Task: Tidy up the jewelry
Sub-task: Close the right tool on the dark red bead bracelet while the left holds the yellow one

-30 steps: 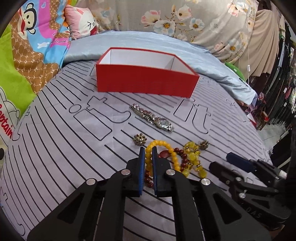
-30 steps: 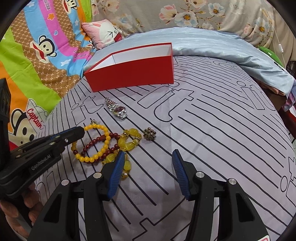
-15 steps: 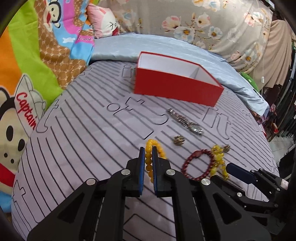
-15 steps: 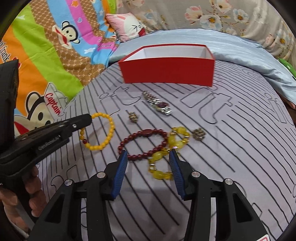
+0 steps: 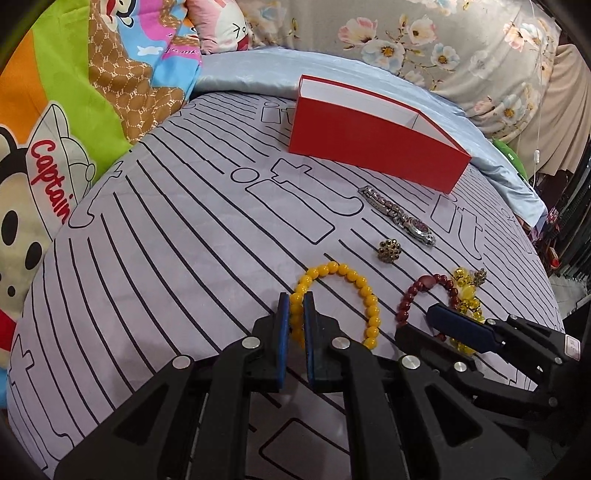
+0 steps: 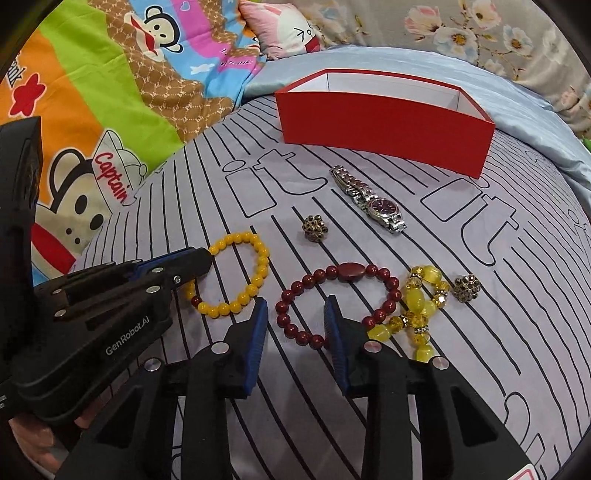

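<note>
My left gripper [image 5: 296,301] is shut on the orange bead bracelet [image 5: 364,290], which lies on the grey striped bedspread; in the right wrist view the bracelet [image 6: 255,284] shows left of centre with the left gripper [image 6: 201,264] on its left side. My right gripper [image 6: 295,314] is open, its jaws astride the near left arc of the dark red bead bracelet [image 6: 343,275]. A yellow glass bead bracelet [image 6: 421,306], two bronze bead clusters [image 6: 314,227] [image 6: 467,286] and a silver watch [image 6: 369,201] lie nearby. The open red box [image 6: 384,123] stands behind them.
A pale blue quilt [image 6: 517,110] lies behind the box, with a pink cartoon pillow [image 6: 291,29]. A bright cartoon blanket [image 6: 92,110] borders the spread on the left. The bed edge drops off at the right [image 5: 546,236].
My left gripper dragged the orange bracelet left, out of the pile, so the bracelets now lie apart. My right gripper has moved over the dark red bracelet and narrowed its opening.
</note>
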`<action>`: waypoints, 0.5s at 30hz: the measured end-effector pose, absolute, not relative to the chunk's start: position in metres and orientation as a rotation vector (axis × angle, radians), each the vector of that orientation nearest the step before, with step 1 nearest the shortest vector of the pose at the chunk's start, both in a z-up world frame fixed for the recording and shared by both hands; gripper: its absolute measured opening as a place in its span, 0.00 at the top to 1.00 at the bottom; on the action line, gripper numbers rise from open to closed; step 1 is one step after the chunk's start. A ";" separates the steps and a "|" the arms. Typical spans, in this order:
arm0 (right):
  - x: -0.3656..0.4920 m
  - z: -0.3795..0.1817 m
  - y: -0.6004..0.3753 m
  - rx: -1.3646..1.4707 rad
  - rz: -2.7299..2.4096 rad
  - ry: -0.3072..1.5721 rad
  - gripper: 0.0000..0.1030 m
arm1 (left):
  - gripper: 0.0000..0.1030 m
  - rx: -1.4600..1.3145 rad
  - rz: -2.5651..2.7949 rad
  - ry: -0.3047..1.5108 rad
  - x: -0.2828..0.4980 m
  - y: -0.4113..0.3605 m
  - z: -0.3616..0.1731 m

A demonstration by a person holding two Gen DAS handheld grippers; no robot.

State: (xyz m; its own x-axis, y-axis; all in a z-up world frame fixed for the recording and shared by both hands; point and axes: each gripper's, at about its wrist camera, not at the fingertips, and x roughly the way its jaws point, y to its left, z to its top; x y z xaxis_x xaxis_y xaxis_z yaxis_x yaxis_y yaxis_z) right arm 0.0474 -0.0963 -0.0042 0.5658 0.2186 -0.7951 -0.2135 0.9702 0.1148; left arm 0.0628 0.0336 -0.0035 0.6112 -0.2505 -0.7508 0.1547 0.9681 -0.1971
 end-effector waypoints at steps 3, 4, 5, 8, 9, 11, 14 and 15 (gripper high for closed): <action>0.048 -0.005 -0.092 -0.032 0.245 0.931 0.73 | 0.93 -0.115 -0.237 0.882 0.063 0.033 -0.004; 0.048 -0.005 -0.091 -0.044 0.242 0.930 0.73 | 0.93 -0.114 -0.237 0.882 0.063 0.033 -0.004; 0.049 -0.005 -0.089 -0.062 0.238 0.928 0.74 | 0.93 -0.112 -0.236 0.882 0.063 0.032 -0.004; 0.051 -0.006 -0.085 -0.087 0.229 0.926 0.76 | 0.93 -0.108 -0.237 0.881 0.062 0.031 -0.004; 0.052 -0.006 -0.085 -0.086 0.228 0.928 0.78 | 0.93 -0.107 -0.237 0.881 0.062 0.030 -0.003; 0.053 -0.005 -0.087 -0.076 0.224 0.934 0.87 | 0.93 -0.108 -0.240 0.882 0.062 0.029 -0.003; 0.056 -0.004 -0.093 -0.036 0.222 0.954 0.93 | 0.93 -0.107 -0.249 0.883 0.060 0.026 -0.003; 0.055 -0.004 -0.094 -0.028 0.220 0.956 0.93 | 0.93 -0.107 -0.252 0.884 0.060 0.025 -0.003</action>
